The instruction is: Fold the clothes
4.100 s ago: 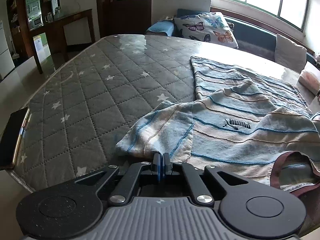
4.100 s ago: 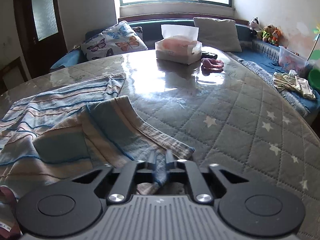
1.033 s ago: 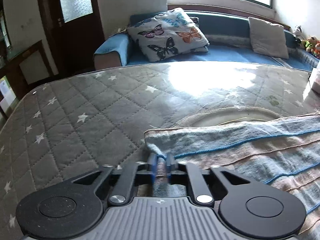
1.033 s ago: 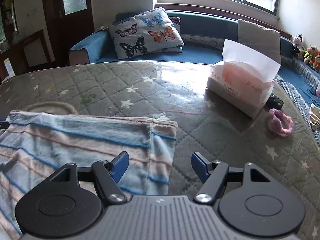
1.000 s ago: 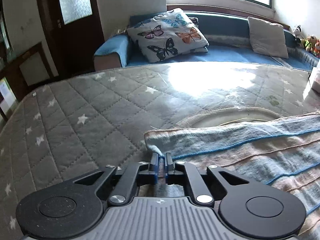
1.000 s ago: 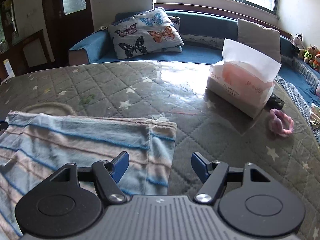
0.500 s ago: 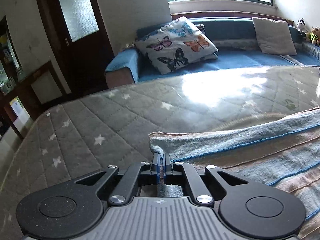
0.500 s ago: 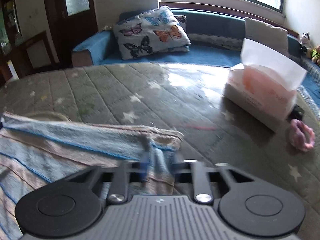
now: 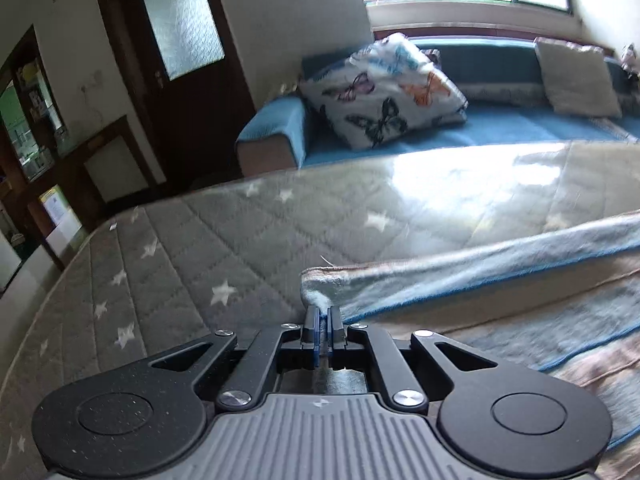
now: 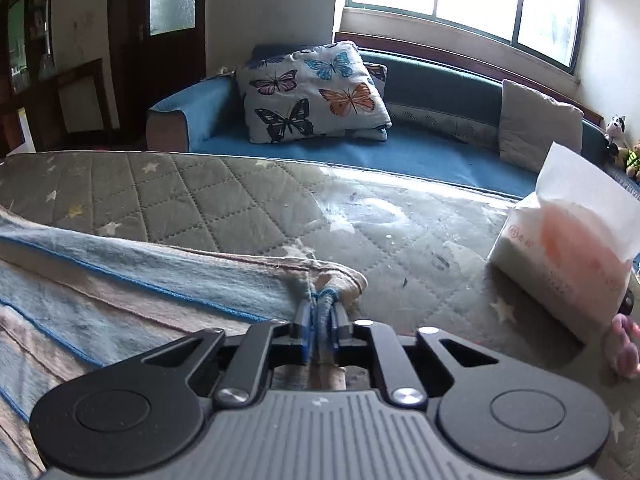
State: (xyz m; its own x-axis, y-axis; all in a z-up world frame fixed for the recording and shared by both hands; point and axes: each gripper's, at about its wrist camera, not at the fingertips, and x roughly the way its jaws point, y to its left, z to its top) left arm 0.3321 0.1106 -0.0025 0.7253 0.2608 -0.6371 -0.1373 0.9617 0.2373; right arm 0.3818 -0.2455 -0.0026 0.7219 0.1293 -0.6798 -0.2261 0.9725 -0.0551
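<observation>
A striped blue and beige shirt (image 9: pixel 500 280) lies on the grey star-quilted table (image 9: pixel 200 248). My left gripper (image 9: pixel 322 316) is shut on the shirt's far left corner, which is raised a little off the table. In the right wrist view the same shirt (image 10: pixel 140 280) runs off to the left, and my right gripper (image 10: pixel 320 312) is shut on its far right corner, where the cloth bunches between the pads. The shirt's far edge stretches between the two grippers.
A tissue pack (image 10: pixel 568 248) stands on the table (image 10: pixel 400 220) to the right, with a pink item (image 10: pixel 624 348) beside it. Behind the table is a blue sofa (image 10: pixel 400 152) with a butterfly pillow (image 10: pixel 312 88). A dark door (image 9: pixel 180 60) is at the far left.
My right gripper was open a second ago and has shut on the shirt's right corner. Both grippers have since lifted and tilted up with the shirt's edge.
</observation>
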